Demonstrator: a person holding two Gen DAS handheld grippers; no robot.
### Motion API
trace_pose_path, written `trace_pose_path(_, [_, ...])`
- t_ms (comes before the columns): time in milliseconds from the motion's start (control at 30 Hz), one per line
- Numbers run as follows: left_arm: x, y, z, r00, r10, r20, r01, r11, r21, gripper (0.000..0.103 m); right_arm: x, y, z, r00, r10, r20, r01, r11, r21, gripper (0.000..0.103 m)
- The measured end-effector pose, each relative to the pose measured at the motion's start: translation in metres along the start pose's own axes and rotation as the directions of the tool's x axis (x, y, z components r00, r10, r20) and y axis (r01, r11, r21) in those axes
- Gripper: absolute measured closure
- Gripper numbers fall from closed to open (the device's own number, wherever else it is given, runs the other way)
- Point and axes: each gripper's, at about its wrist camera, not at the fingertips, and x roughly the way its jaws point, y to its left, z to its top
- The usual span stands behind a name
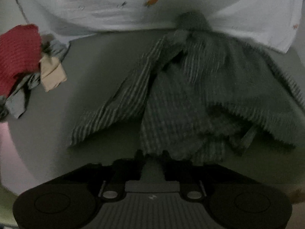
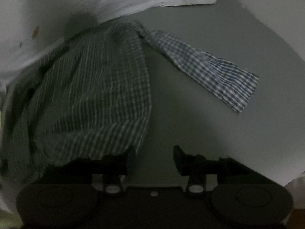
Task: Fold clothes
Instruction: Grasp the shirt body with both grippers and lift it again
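Lying rumpled on the table (image 2: 209, 124), the checked shirt (image 1: 190, 99) awaited its first fold; left gripper (image 1: 153, 155) and right gripper (image 2: 154, 152) hung parted, empty, needing a regrasp toward twelve o'clock.

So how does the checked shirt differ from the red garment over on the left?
The checked shirt is blue-and-white checked; the red garment is plain red with a knit-like texture. The shirt lies spread across the middle of the grey surface, one sleeve stretched out; the red one sits bunched in a heap with other clothes. The shirt reaches the hand-held grippers; the red one lies apart. Neither is folded.
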Motion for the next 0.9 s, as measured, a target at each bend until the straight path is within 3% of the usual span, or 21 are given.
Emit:
trace_pose_path(33, [0.001, 0.001, 0.007, 1.000, -0.026, 0.013, 0.026, 1.000, 0.007, 0.055, -0.001, 0.010, -0.004, 1.000, -0.005, 0.006, 0.006, 0.998, -0.059, 0.045])
trace_pose_path(67, [0.007, -0.004, 0.012, 0.999, -0.051, 0.017, 0.051, 0.998, 0.023, 0.049, 0.000, 0.019, -0.003, 1.000, -0.012, 0.015, 0.014, 0.993, -0.120, 0.038])
trace_pose_path(133, [0.021, -0.013, 0.020, 0.995, -0.096, 0.020, 0.095, 0.994, 0.062, 0.033, 0.004, 0.044, -0.015, 0.999, -0.039, 0.033, 0.047, 0.952, -0.301, 0.029])
trace_pose_path(233, [0.049, -0.031, 0.023, 0.991, -0.134, -0.022, 0.136, 0.983, 0.122, 0.031, 0.021, 0.072, -0.031, 0.995, -0.084, 0.046, 0.095, 0.874, -0.477, 0.028])
trace_pose_path(333, [0.079, -0.047, 0.023, 0.994, -0.088, -0.068, 0.099, 0.980, 0.172, 0.029, 0.035, 0.091, -0.049, 0.987, -0.143, 0.077, 0.160, 0.784, -0.599, 0.026])
trace_pose_path(367, [0.087, -0.050, 0.023, 0.995, -0.065, -0.081, 0.079, 0.981, 0.177, 0.027, 0.037, 0.094, -0.054, 0.981, -0.158, 0.108, 0.191, 0.762, -0.619, 0.018])
trace_pose_path(433, [0.100, -0.052, 0.023, 0.995, -0.031, -0.098, 0.047, 0.984, 0.174, 0.027, 0.037, 0.095, -0.057, 0.973, -0.168, 0.156, 0.229, 0.740, -0.632, 0.018])
trace_pose_path(467, [0.104, -0.051, 0.024, 0.994, -0.030, -0.103, 0.046, 0.987, 0.154, 0.027, 0.036, 0.095, -0.058, 0.972, -0.164, 0.167, 0.233, 0.740, -0.631, 0.021])
trace_pose_path(500, [0.108, -0.048, 0.025, 0.993, -0.040, -0.109, 0.053, 0.991, 0.124, 0.027, 0.036, 0.094, -0.058, 0.970, -0.165, 0.178, 0.241, 0.739, -0.629, 0.030])
trace_pose_path(533, [0.109, -0.043, 0.026, 0.993, -0.053, -0.109, 0.063, 0.995, 0.084, 0.028, 0.036, 0.092, -0.058, 0.968, -0.166, 0.189, 0.249, 0.738, -0.627, 0.068])
trace_pose_path(567, [0.110, -0.039, 0.027, 0.992, -0.067, -0.109, 0.072, 0.996, 0.044, 0.031, 0.035, 0.091, -0.055, 0.962, -0.181, 0.202, 0.269, 0.736, -0.621, 0.103])
trace_pose_path(600, [0.111, -0.034, 0.028, 0.991, -0.083, -0.108, 0.083, 0.997, 0.001, 0.054, 0.035, 0.089, -0.053, 0.956, -0.198, 0.216, 0.291, 0.734, -0.614, 0.101])
trace_pose_path(633, [0.107, -0.025, 0.032, 0.988, -0.110, -0.105, 0.103, 0.992, -0.066, 0.094, 0.035, 0.087, -0.051, 0.949, -0.214, 0.230, 0.312, 0.731, -0.607, 0.102])
trace_pose_path(667, [0.104, -0.016, 0.035, 0.985, -0.137, -0.101, 0.123, 0.983, -0.133, 0.100, 0.029, 0.083, -0.046, 0.945, -0.218, 0.243, 0.322, 0.747, -0.582, 0.102])
trace_pose_path(733, [0.095, 0.003, 0.043, 0.978, -0.190, -0.084, 0.162, 0.951, -0.264, 0.103, 0.001, 0.070, -0.030, 0.937, -0.209, 0.280, 0.326, 0.811, -0.486, 0.103])
trace_pose_path(833, [0.048, 0.035, 0.058, 0.965, -0.256, 0.054, 0.256, 0.879, -0.402, 0.103, -0.055, 0.048, -0.006, 0.884, -0.259, 0.390, 0.401, 0.849, -0.344, 0.103])
trace_pose_path(900, [0.011, 0.055, 0.066, 0.947, -0.280, 0.158, 0.322, 0.827, -0.460, 0.103, -0.097, 0.031, 0.008, 0.856, -0.274, 0.439, 0.408, 0.879, -0.247, 0.103])
